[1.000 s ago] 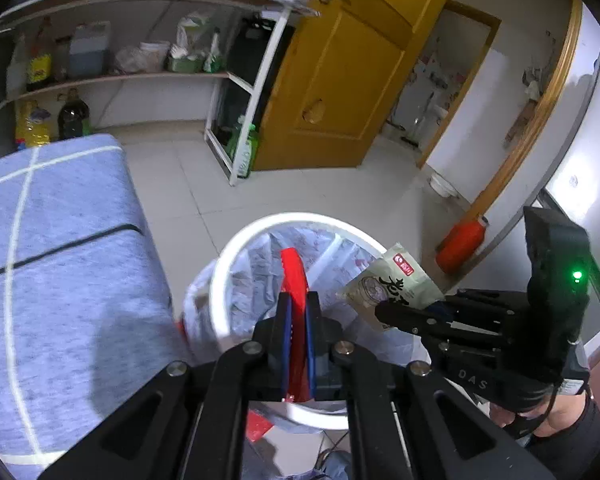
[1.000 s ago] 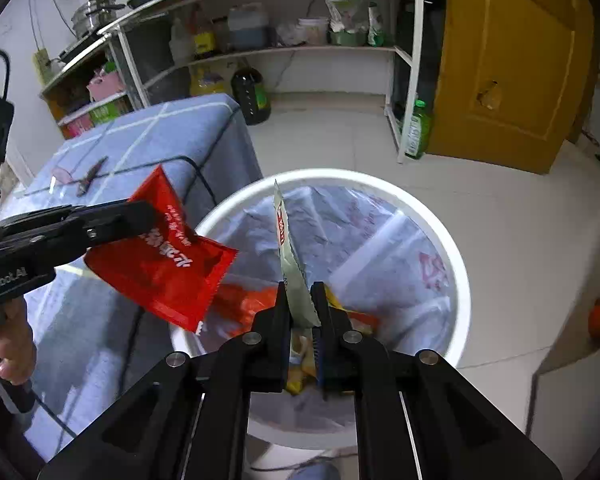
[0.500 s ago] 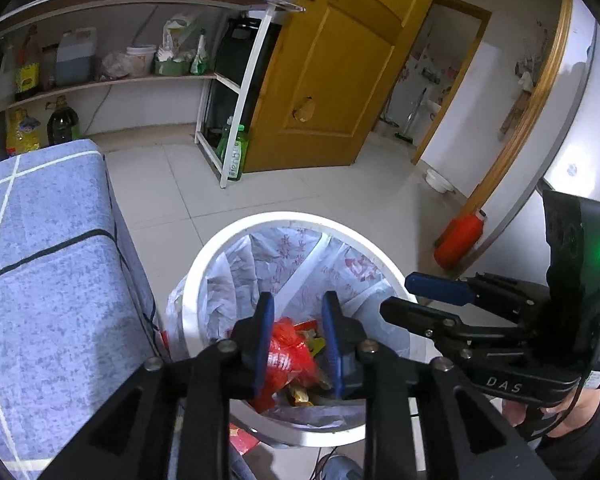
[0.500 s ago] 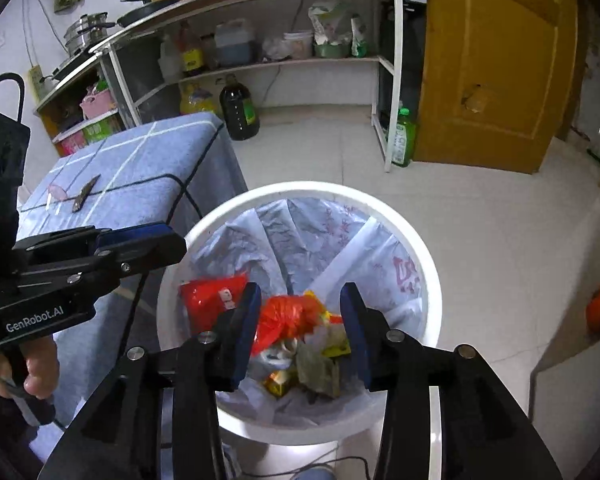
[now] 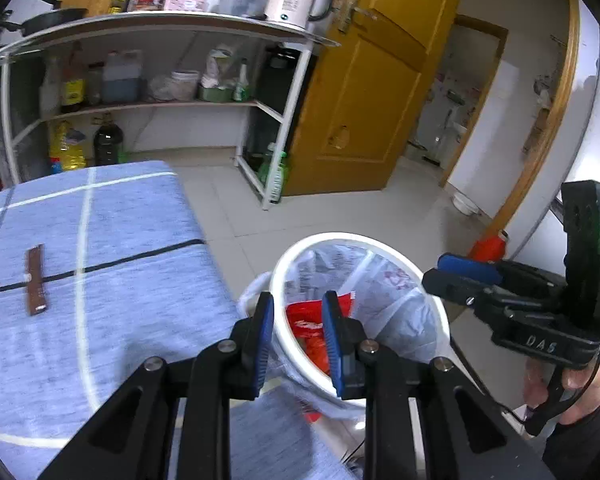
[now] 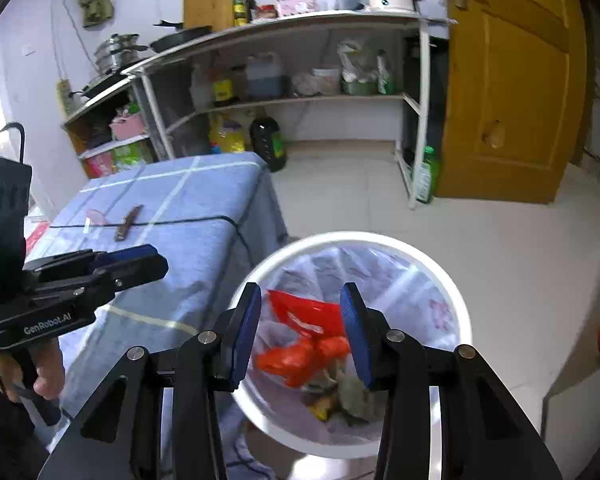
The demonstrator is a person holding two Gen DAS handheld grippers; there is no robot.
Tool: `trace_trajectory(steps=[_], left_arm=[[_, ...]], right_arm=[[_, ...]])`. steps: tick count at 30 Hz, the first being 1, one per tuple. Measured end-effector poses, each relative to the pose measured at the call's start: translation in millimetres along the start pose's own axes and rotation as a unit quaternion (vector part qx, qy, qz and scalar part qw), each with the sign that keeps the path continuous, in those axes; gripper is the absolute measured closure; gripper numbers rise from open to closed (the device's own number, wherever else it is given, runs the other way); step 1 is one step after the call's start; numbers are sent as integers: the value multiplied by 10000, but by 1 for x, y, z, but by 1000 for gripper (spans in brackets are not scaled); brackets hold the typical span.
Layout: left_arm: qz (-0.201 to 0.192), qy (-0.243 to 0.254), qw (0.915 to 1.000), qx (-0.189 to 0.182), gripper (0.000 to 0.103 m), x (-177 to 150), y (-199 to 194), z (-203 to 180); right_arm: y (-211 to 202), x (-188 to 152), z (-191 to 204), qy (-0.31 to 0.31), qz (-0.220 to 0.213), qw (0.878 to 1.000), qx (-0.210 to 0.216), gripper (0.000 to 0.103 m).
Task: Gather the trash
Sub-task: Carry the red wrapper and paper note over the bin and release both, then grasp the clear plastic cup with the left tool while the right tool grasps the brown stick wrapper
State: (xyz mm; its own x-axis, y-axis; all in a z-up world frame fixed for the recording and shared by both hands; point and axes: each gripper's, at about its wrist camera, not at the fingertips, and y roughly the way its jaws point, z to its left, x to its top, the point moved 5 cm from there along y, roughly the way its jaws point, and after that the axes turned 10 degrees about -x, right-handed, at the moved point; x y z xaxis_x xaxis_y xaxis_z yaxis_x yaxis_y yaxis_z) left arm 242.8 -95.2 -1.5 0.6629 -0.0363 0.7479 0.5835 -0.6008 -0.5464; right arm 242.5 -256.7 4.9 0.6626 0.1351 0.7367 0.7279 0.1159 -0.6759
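A white bin (image 5: 360, 240) lined with a plastic bag stands on the floor beside the blue-clothed table (image 5: 100, 280); it also shows in the right wrist view (image 6: 440, 280). Red wrappers (image 6: 304, 316) and other trash lie inside it, and one red wrapper shows in the left wrist view (image 5: 308, 324). My left gripper (image 5: 296, 320) is open and empty above the bin's near left rim. My right gripper (image 6: 300, 316) is open and empty above the bin. A brown wrapper (image 5: 36, 280) and a pink scrap (image 6: 94, 216) lie on the table.
A metal shelf rack (image 6: 300, 100) with bottles and containers stands behind the table. A yellow wooden door (image 6: 512, 80) is at the right. A green bottle (image 6: 424, 176) stands by the rack. A red container (image 5: 488, 248) sits on the floor near the bin.
Both grippers opened and dropped their wrappers into the bin. Both then lifted and drew back, the left one swinging toward the table.
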Motion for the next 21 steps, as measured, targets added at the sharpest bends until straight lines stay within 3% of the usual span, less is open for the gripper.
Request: trace_trajectory(steps=[12, 21], left_arm=[[-363, -140, 9978, 529, 77, -12, -68, 40], [-544, -380, 9917, 1100, 77, -22, -109, 86]], right_arm=[[-10, 12, 84, -513, -225, 9975, 438, 61], [2, 25, 145, -776, -270, 9935, 794, 61]])
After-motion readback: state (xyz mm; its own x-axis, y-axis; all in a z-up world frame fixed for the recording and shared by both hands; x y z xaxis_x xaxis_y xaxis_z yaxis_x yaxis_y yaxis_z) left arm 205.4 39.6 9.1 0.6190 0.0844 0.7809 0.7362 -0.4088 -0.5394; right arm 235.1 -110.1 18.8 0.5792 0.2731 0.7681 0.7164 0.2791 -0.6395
